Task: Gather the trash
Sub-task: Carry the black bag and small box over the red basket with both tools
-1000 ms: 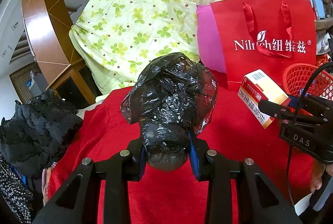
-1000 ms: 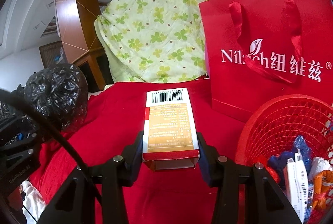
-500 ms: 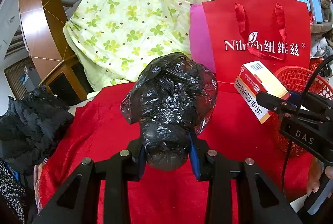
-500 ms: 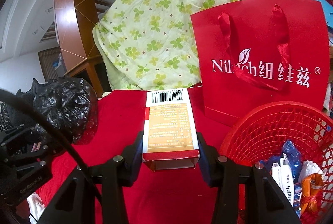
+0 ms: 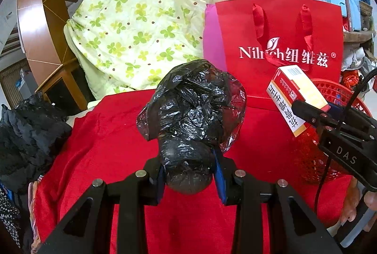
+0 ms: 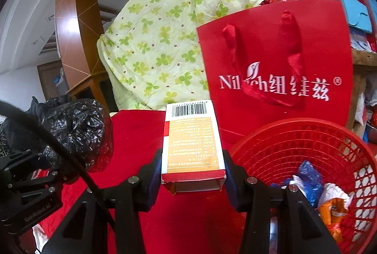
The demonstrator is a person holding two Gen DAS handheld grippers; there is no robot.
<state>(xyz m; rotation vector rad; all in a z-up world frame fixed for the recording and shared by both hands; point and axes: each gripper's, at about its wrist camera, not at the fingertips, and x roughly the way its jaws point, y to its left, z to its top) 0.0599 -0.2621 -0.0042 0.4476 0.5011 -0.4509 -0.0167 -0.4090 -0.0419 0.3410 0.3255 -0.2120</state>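
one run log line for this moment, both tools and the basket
left tool: shut on black plastic bag | right tool: shut on carton, beside red basket | basket: holds wrappers | next: likely drop carton in

Basket [image 6: 294,136] right of carton [image 6: 192,143], gift bag [image 6: 282,53] behind both (upright), quilt [image 6: 165,41] further back

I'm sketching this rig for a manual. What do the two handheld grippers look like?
Both are matte black frames with silver bolt heads and blue pads on the fingers. The left gripper bears "GenRobot.AI" lettering, seen from the right wrist view. The right gripper shows "DAS" on its side and trails a black cable.
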